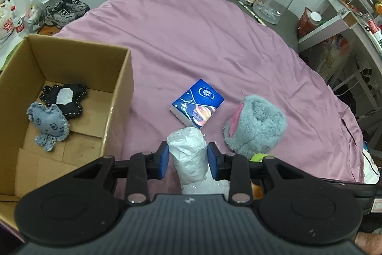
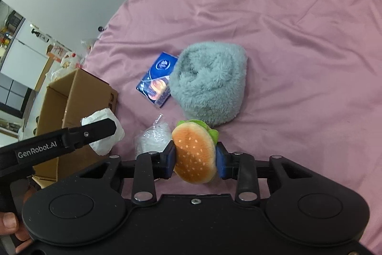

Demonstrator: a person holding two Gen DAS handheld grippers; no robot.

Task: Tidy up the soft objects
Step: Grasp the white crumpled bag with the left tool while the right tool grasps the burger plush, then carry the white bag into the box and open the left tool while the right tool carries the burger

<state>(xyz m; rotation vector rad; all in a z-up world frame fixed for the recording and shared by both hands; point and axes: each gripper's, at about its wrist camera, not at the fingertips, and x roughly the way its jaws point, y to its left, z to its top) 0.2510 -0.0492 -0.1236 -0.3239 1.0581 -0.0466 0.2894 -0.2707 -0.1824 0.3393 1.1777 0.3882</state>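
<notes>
Pink bedsheet (image 1: 191,40) fills the centre of both views and bears every loose item. Cardboard box (image 1: 71,97), open-topped, occupies the left of the left wrist view; on its floor lie a black felt toy (image 1: 64,97) and, lower left of it and overlapping its edge, a blue denim toy (image 1: 49,124). In the right wrist view the same box sits at middle left, seen from outside.

Grey furry plush (image 2: 210,85) lies at frame centre of the right wrist view, on the sheet. Blue tissue pack (image 2: 157,78) lies just left of it, partly tucked behind its edge.

Left gripper (image 1: 188,157), bottom centre of its view, is closed narrowly on a white plastic-wrapped bundle (image 1: 188,147), both blue pads pressed into it. Right gripper (image 2: 194,155), bottom centre of its view, is clamped on a plush hamburger (image 2: 194,154), bun face toward the camera, green lettuce fringe at its upper right. Crinkled clear wrap (image 2: 152,140) lies on the sheet just left of the hamburger.
</notes>
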